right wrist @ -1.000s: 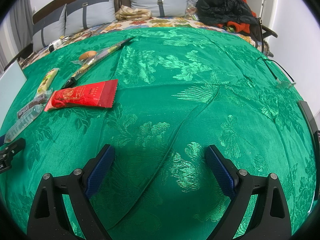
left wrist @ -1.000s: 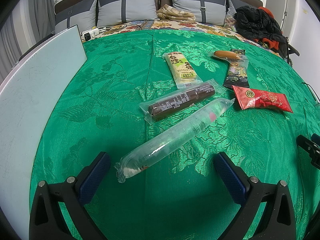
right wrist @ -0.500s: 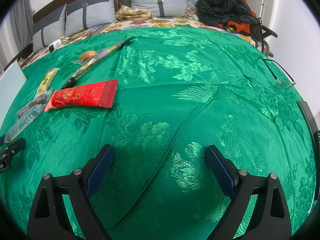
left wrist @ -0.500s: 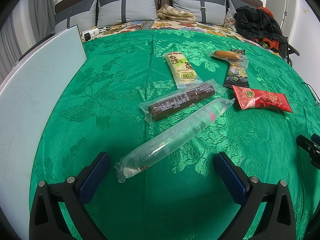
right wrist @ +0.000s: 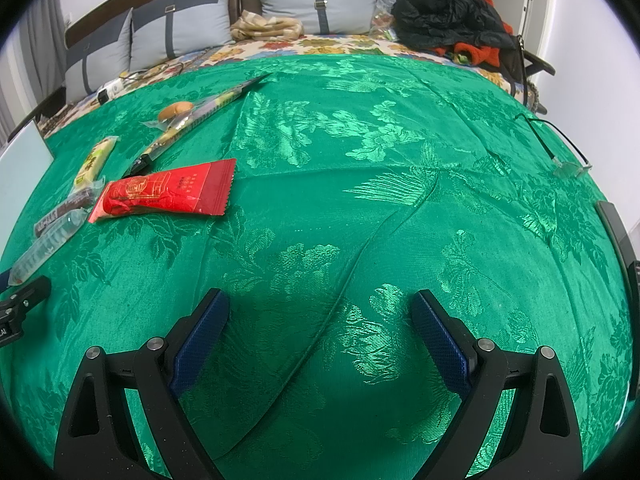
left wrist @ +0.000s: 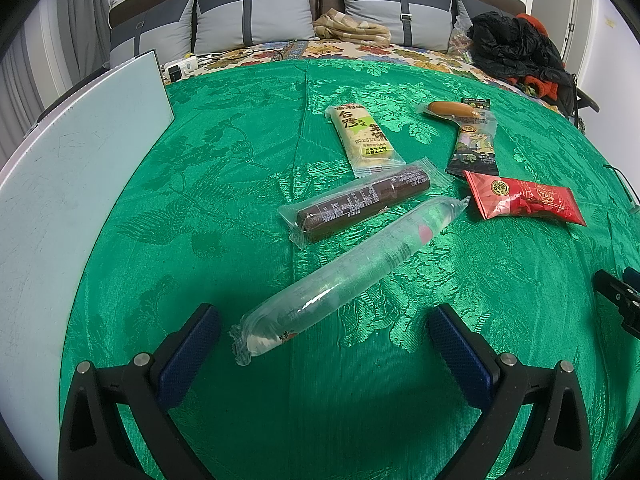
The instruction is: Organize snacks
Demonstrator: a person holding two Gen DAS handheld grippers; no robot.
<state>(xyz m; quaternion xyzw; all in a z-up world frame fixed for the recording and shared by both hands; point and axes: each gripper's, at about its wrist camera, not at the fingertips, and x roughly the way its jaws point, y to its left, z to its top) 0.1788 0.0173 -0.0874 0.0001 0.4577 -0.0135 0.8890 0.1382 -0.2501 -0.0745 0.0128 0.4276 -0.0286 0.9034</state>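
Note:
Several wrapped snacks lie on a green cloth. A long clear-wrapped roll lies slantwise just ahead of my open left gripper, its near end between the fingers. Behind it are a dark brown roll, a yellow-green bar, a black packet with an orange sausage-like snack, and a red packet. My right gripper is open over bare cloth, with the red packet far to its left.
A pale flat board stands along the left edge. Pillows, a folded blanket and a heap of black and orange clothes lie at the back. A thin cable crosses the cloth's right side.

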